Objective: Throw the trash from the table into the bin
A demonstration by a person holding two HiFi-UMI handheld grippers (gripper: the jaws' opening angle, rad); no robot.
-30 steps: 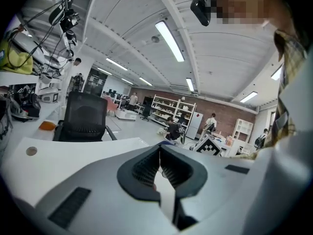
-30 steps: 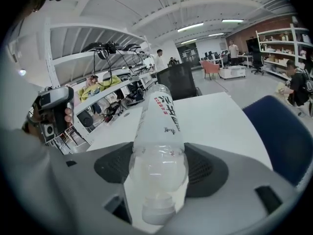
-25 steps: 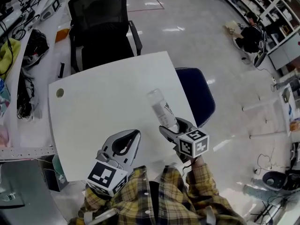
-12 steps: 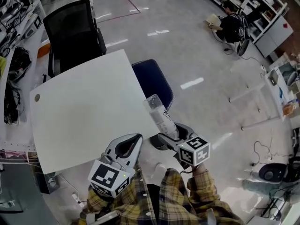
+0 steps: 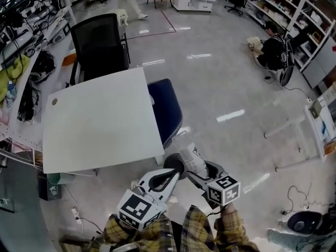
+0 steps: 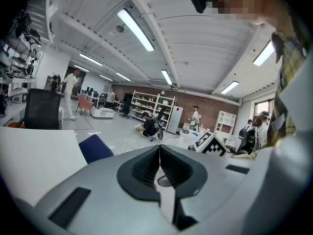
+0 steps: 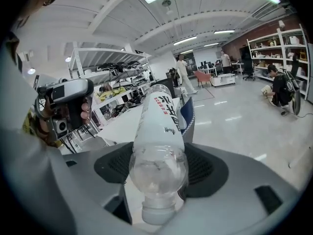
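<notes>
A clear plastic bottle point(image 5: 190, 159) with a white label is clamped at its neck in my right gripper point(image 5: 197, 170), base pointing away from me. It hangs over the floor, just off the white table's point(image 5: 100, 125) near right corner. The right gripper view shows the bottle point(image 7: 159, 131) between that gripper's point(image 7: 157, 173) dark pads. A dark blue bin point(image 5: 165, 109) stands against the table's right edge, beyond the bottle, and shows behind it point(image 7: 187, 115). My left gripper point(image 5: 175, 169) is shut and empty beside the bottle, jaws pressed together point(image 6: 159, 153).
A black office chair point(image 5: 100, 43) stands behind the table. Cluttered benches with cables point(image 5: 23, 62) run along the left. Shelving point(image 5: 310, 30) lines the far right, with a person crouched near it point(image 5: 273, 50). Glossy floor point(image 5: 226, 98) spreads to the right.
The bottle has come off the table and now hangs over the floor near the bin. The table has slid left and away in view. My left gripper has moved close to the right one.
</notes>
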